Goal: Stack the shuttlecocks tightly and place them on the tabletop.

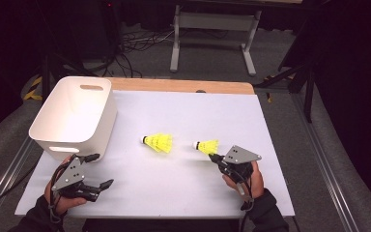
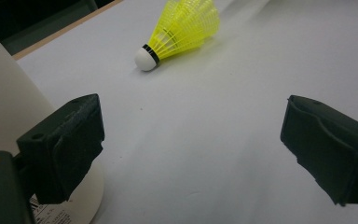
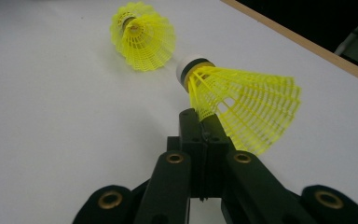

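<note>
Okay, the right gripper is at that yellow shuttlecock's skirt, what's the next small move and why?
Probably lift it a little off the table. The right gripper looks shut on the skirt edge of the near shuttlecock, which seems to lie on the white table. A small lift would test that thin grip before carrying it toward the white bin.

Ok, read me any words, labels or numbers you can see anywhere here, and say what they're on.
Nothing can be read.
A printed label sticks to the white bin low on its wall, with lines of text too small and blurred to read.
The yellow shuttlecocks carry no text.
</note>
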The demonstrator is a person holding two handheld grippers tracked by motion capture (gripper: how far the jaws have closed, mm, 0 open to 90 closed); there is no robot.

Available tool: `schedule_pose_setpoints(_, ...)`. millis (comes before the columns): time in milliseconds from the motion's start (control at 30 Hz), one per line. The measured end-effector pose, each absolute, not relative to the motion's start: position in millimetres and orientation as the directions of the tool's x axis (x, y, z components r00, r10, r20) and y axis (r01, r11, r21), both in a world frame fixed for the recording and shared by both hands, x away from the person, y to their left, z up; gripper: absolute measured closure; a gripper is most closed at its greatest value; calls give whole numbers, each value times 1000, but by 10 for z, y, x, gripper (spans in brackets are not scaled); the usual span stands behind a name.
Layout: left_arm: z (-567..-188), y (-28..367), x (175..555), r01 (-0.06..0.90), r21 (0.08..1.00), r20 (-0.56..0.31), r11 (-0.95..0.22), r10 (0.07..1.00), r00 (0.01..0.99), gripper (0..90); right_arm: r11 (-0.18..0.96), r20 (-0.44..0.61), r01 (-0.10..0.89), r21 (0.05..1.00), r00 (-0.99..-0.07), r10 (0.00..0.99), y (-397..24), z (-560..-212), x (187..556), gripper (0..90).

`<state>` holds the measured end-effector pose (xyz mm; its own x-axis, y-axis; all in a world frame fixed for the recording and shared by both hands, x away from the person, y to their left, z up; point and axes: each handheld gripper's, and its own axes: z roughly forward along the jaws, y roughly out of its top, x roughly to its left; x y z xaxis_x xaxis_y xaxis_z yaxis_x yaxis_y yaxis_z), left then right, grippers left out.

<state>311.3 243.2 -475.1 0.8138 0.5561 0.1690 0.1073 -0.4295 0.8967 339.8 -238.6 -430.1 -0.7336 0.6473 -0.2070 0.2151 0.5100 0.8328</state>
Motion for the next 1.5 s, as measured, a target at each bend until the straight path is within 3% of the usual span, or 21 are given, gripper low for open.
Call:
schedule_pose_setpoints(533, -4757, 2415, 3120, 109, 894, 168, -434, 552, 816, 67, 504, -201, 210, 838, -741, 641, -2339, -4294, 3420, 900)
schedule_pose_setpoints(1500, -4759, 2406, 3122, 107, 891, 176, -442, 551, 816, 71, 545, -169, 210, 812, -809, 563, -1854, -4437, 3689, 900)
